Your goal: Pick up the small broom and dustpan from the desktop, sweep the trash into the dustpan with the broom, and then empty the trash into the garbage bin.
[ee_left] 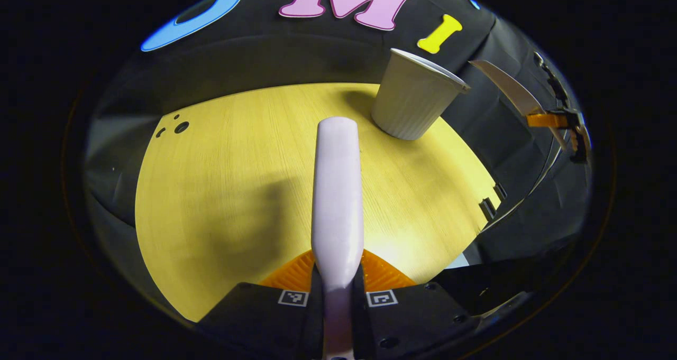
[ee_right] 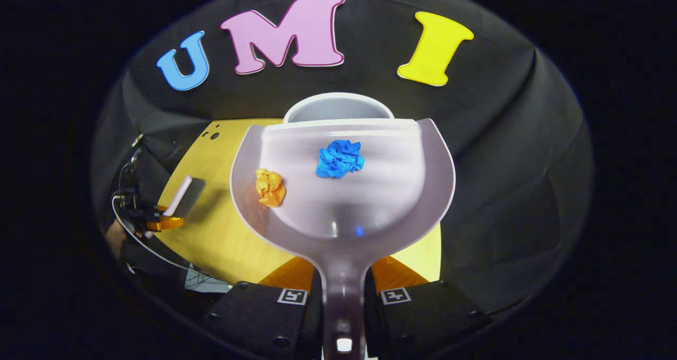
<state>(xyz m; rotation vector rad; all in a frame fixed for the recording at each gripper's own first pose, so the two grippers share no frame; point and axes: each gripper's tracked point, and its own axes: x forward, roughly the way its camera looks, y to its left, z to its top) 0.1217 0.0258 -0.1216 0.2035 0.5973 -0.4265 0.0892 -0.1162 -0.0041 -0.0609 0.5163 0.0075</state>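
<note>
Pale plastic dustpan (ee_right: 344, 185), clamped by its handle in the right gripper (ee_right: 344, 291), hangs level before the bin (ee_right: 338, 108) near the desk's (ee_right: 211, 238) far edge, keeping both paper wads (ee_right: 339, 158) aboard for tipping; the left gripper (ee_left: 337, 291) clenches the broom (ee_left: 337, 191).

No legible text or labels.

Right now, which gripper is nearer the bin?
Right. The right gripper holds the dustpan with its front edge at the bin rim. The left gripper, holding the broom, sits back across the table.
</note>
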